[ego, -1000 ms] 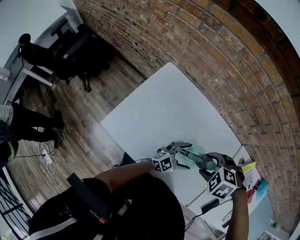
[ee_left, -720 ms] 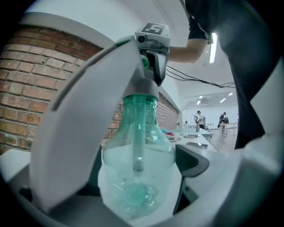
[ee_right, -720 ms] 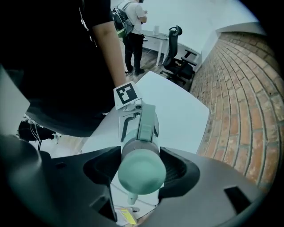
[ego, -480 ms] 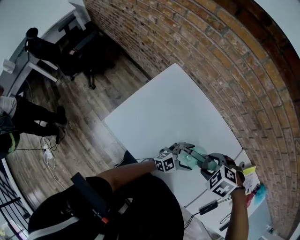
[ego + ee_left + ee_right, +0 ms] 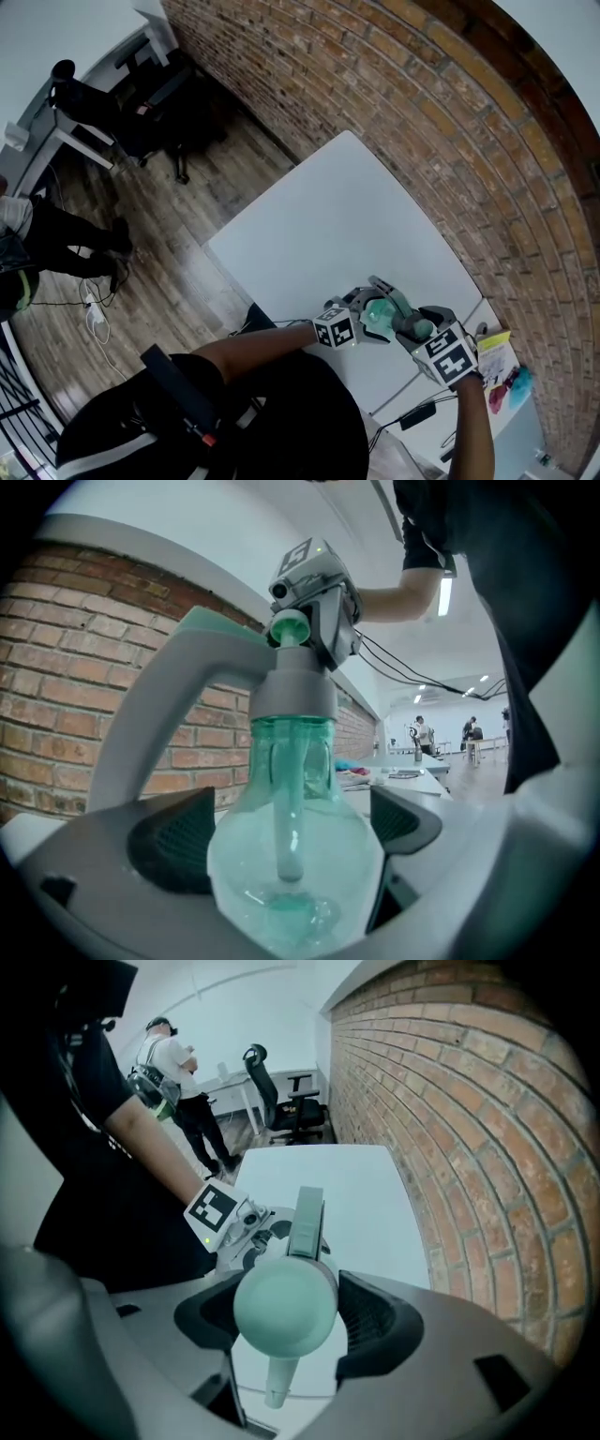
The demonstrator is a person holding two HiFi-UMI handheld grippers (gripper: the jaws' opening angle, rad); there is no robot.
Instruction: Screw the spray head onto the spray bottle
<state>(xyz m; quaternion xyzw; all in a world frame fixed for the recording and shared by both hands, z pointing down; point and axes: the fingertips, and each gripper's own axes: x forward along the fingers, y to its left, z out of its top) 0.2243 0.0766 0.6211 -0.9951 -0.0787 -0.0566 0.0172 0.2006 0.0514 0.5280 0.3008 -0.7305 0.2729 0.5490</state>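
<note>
Teal at frame's lower right: clamps spray bottle [image 5: 295,855] in left tool [image 5: 289,832]. Pinches spray head [image 5: 284,1309] in right tool [image 5: 292,1321] above counter [image 5: 337,216].

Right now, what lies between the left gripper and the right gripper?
The spray bottle, topped by its spray head, as the left gripper view shows.

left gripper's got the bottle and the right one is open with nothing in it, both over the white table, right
Not quite. The right gripper is not open and empty: the right gripper view shows its jaws shut on the spray head. The rest holds: the left gripper grips the bottle, and both are over the white table.
</note>
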